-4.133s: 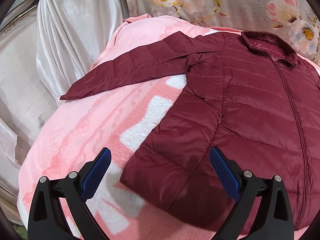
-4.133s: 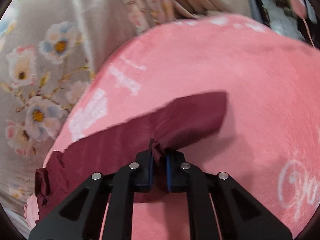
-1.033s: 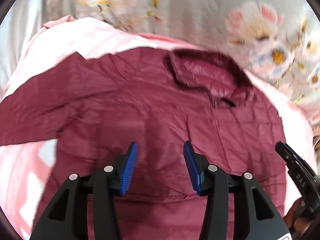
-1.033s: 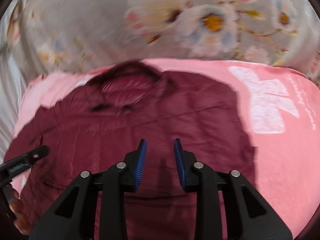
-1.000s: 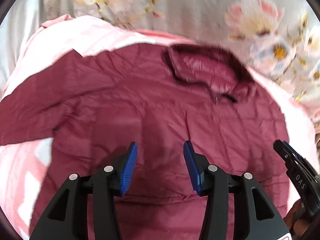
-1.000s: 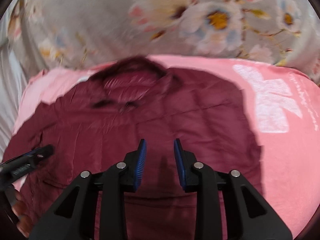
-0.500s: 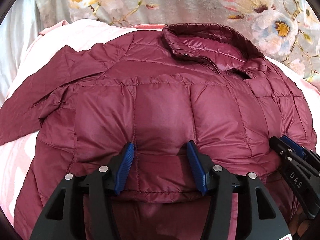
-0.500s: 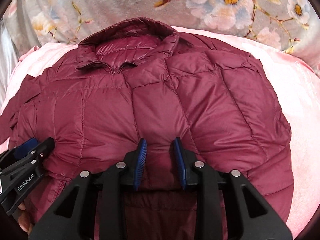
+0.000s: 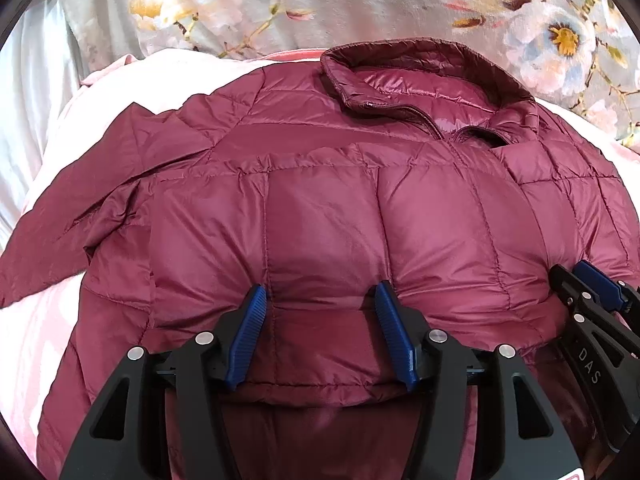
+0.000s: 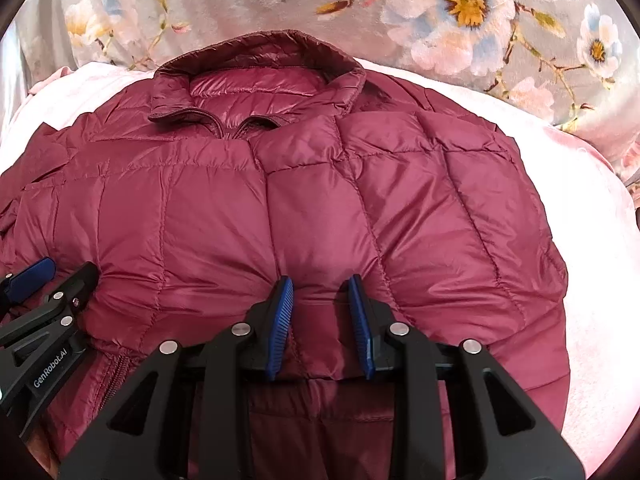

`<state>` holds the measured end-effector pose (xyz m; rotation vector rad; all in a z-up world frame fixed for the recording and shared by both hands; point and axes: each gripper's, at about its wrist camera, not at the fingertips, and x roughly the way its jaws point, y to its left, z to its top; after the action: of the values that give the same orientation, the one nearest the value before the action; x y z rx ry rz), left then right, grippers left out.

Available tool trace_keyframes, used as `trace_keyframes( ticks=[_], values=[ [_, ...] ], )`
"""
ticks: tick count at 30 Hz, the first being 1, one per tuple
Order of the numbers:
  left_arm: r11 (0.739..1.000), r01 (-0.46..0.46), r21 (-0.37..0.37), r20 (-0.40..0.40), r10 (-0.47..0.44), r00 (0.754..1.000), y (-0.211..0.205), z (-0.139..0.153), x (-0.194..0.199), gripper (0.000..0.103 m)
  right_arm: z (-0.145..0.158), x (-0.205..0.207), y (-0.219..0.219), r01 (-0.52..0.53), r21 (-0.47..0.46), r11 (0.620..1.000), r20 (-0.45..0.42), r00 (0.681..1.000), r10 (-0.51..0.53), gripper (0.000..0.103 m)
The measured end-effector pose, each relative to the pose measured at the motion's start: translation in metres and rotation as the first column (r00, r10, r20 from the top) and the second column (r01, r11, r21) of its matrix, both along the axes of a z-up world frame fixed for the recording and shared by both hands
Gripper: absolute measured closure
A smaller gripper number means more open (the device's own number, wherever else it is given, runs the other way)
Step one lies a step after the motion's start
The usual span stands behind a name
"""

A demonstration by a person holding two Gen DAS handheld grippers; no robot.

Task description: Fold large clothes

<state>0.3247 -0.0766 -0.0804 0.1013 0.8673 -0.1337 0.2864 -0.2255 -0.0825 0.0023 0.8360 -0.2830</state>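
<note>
The maroon jacket (image 9: pixel 320 208) is spread on the pink blanket (image 10: pixel 592 280), collar (image 10: pixel 260 60) toward the flowered fabric (image 10: pixel 460 8). A fold below the collar is pressed by the left hand-held gripper (image 9: pixel 320 332) and the right hand-held gripper (image 10: pixel 320 320), jaws apart, nothing clamped. Flattening seems in hand; next, the sleeve (image 9: pixel 68 216) left of the collar probably needs folding in.

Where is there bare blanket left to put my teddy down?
Bare pink blanket shows right of the maroon jacket, up to the flowered cloth. A smaller patch lies under the jacket's spread sleeve. The middle is crowded: jacket, left gripper and right gripper.
</note>
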Motion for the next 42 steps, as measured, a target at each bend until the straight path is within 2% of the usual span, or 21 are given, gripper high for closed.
trace_keyframes(
  ticks=[2,5,6,8,9,11,15,18,20,21,24,26,27,28,30,32,33,34,36,40,42],
  values=[
    [1.0,-0.001,-0.01,-0.001,0.001,1.0,0.001,0.001,0.0,0.045,0.0,0.0,0.0,0.0,0.006,1.0,0.001,1.0,0.0,0.075],
    [0.991,0.019,-0.133,-0.015,-0.021,1.0,0.019,0.009,-0.001,0.038,0.001,0.0,-0.003,-0.002,0.03,1.0,0.005,1.0,0.002,0.075],
    [0.986,0.011,-0.168,-0.024,-0.015,1.0,0.03,0.013,-0.003,0.038,0.003,-0.002,-0.004,0.001,0.031,1.0,0.005,1.0,-0.001,0.069],
    [0.973,-0.031,-0.228,-0.052,0.019,0.998,0.07,0.026,-0.013,0.037,0.012,-0.011,0.003,0.015,0.019,1.0,0.011,1.0,-0.015,0.06],
    [0.967,-0.04,-0.253,-0.055,0.026,0.998,0.085,0.031,-0.017,0.036,0.018,-0.018,0.009,-0.002,0.029,1.0,0.03,1.0,0.001,0.059],
    [0.947,-0.095,-0.308,-0.048,0.084,0.995,0.137,0.043,-0.026,0.025,0.03,-0.032,0.03,-0.049,0.041,0.998,0.062,0.997,0.047,0.055],
    [0.898,-0.277,-0.343,-0.101,0.258,0.961,0.247,0.046,-0.03,0.025,0.044,-0.061,0.076,-0.137,0.057,0.989,0.093,0.987,0.131,0.045],
    [0.821,-0.441,-0.361,-0.156,0.413,0.897,0.333,0.036,-0.03,0.025,0.046,-0.082,0.099,-0.174,0.09,0.981,0.094,0.982,0.166,0.04],
    [0.756,-0.544,-0.364,-0.188,0.513,0.838,0.387,0.027,-0.033,0.025,0.044,-0.096,0.111,-0.188,0.124,0.974,0.09,0.98,0.177,0.037],
    [0.711,-0.59,-0.382,-0.21,0.555,0.805,0.414,0.022,-0.035,0.025,0.044,-0.099,0.114,-0.189,0.133,0.973,0.087,0.98,0.178,0.037],
    [0.598,-0.657,-0.459,-0.27,0.611,0.744,0.465,0.011,-0.037,0.025,0.039,-0.112,0.121,-0.184,0.171,0.968,0.076,0.982,0.174,0.036],
    [0.549,-0.653,-0.522,-0.281,0.612,0.739,0.482,0.008,-0.037,0.025,0.036,-0.12,0.127,-0.181,0.179,0.967,0.071,0.983,0.17,0.036],
    [0.534,-0.656,-0.533,-0.283,0.618,0.733,0.488,0.008,-0.035,0.025,0.035,-0.122,0.129,-0.178,0.178,0.968,0.068,0.983,0.168,0.036],
    [0.531,-0.657,-0.535,-0.279,0.623,0.731,0.492,0.009,-0.032,0.025,0.034,-0.124,0.129,-0.176,0.18,0.968,0.064,0.984,0.167,0.036],
    [0.551,-0.661,-0.509,-0.271,0.626,0.731,0.49,0.011,-0.021,0.031,0.033,-0.126,0.129,-0.17,0.187,0.968,0.057,0.985,0.162,0.036],
    [0.587,-0.622,-0.518,-0.254,0.589,0.767,0.487,0.015,-0.013,0.077,0.032,-0.13,0.128,-0.157,0.192,0.969,0.055,0.987,0.149,0.036],
    [0.61,-0.611,-0.505,-0.248,0.576,0.779,0.483,0.02,-0.007,0.086,0.033,-0.131,0.126,-0.151,0.193,0.97,0.054,0.988,0.143,0.036],
    [0.639,-0.585,-0.499,-0.223,0.558,0.799,0.473,0.027,-0.001,0.099,0.033,-0.133,0.125,-0.148,0.192,0.97,0.055,0.989,0.14,0.036],
    [0.694,-0.533,-0.485,-0.168,0.524,0.835,0.451,0.045,0.004,0.1,0.034,-0.136,0.122,-0.139,0.186,0.973,0.058,0.99,0.13,0.036],
    [0.819,-0.379,-0.431,0.001,0.42,0.907,0.38,0.108,0.006,0.102,0.036,-0.142,0.113,-0.122,0.191,0.974,0.064,0.992,0.112,0.035],
    [0.865,-0.284,-0.415,0.073,0.342,0.937,0.337,0.138,0.006,0.102,0.036,-0.144,0.109,-0.116,0.197,0.974,0.066,0.992,0.105,0.035]
  ],
)
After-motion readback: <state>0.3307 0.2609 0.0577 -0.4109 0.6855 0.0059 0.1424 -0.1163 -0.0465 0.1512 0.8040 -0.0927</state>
